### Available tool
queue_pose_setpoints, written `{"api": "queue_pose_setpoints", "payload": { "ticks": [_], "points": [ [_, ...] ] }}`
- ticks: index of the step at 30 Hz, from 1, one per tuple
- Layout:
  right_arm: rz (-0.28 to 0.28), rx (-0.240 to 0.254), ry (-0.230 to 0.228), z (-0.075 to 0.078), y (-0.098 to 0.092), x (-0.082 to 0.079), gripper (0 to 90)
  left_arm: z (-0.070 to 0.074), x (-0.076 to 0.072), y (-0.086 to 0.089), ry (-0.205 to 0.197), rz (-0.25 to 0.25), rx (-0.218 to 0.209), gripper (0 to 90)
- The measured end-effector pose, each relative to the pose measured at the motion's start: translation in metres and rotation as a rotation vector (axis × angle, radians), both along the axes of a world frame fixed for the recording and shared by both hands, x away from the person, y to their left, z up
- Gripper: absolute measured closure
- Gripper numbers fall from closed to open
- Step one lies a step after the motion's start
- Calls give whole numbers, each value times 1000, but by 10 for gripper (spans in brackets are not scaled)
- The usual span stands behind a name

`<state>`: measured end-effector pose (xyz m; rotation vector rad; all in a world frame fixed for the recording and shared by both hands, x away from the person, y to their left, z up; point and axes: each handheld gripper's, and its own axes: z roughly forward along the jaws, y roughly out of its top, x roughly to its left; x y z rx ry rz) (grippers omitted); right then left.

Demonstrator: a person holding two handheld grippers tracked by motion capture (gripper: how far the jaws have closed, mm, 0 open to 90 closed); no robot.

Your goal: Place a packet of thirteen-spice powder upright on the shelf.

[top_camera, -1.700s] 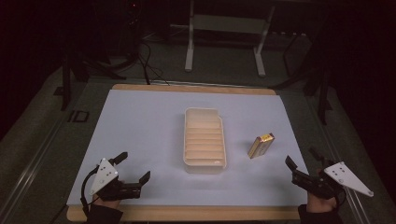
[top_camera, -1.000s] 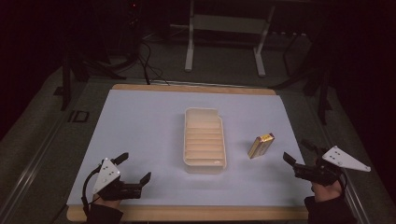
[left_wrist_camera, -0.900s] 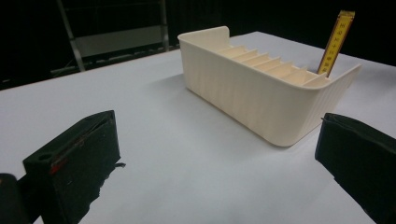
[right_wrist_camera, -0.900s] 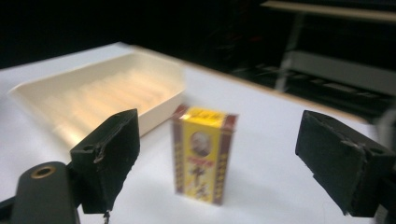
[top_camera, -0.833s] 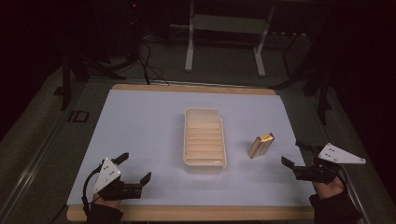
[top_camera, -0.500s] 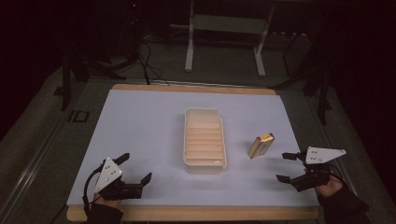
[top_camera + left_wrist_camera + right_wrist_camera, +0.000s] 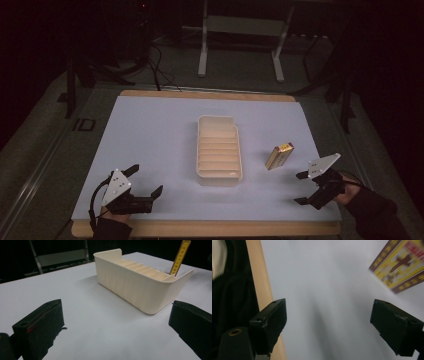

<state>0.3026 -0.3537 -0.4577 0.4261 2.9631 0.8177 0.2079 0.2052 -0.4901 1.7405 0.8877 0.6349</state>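
A cream slotted tray (image 7: 219,150) lies lengthwise in the middle of the white table top (image 7: 150,135). A yellow and maroon box (image 7: 279,156) lies just right of it. My left gripper (image 7: 145,181) rests open at the near left corner, empty, jaws pointing toward the tray. In the left gripper view the tray (image 7: 140,287) stands ahead, with the box (image 7: 180,257) sticking up behind it. My right gripper (image 7: 300,188) is open and empty near the right front corner, short of the box. In the right gripper view the box (image 7: 404,265) sits at the upper right, beyond the wide-apart jaws.
The table's wooden edge (image 7: 259,277) runs beside the right gripper's jaw, with a dark sleeve (image 7: 232,290) past it. Behind the table stand a metal frame (image 7: 240,30) and cables on the dark floor.
My right gripper has moved left from off the table's right edge to over the right front corner, closer to the box, and has rolled over. The left gripper has stayed put.
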Motion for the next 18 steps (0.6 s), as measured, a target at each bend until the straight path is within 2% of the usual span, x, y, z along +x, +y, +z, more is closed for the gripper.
{"api": "queue_pose_setpoints", "payload": {
  "ticks": [5,9,12,15,16,18],
  "points": [
    [47,-139,53,4,11,4,138,0,0,0,3,-3,2,0],
    [73,-215,125,7,19,8,139,0,0,0,3,-4,1,0],
    [98,-300,165,8,25,8,139,0,0,0,5,-4,2,0],
    [107,-341,192,11,29,9,141,0,0,-1,6,-5,1,0],
    [107,-341,192,11,29,9,141,0,0,-1,6,-5,1,0],
    [116,-388,219,14,33,12,148,0,0,-1,8,-7,1,0]
  ]
}}
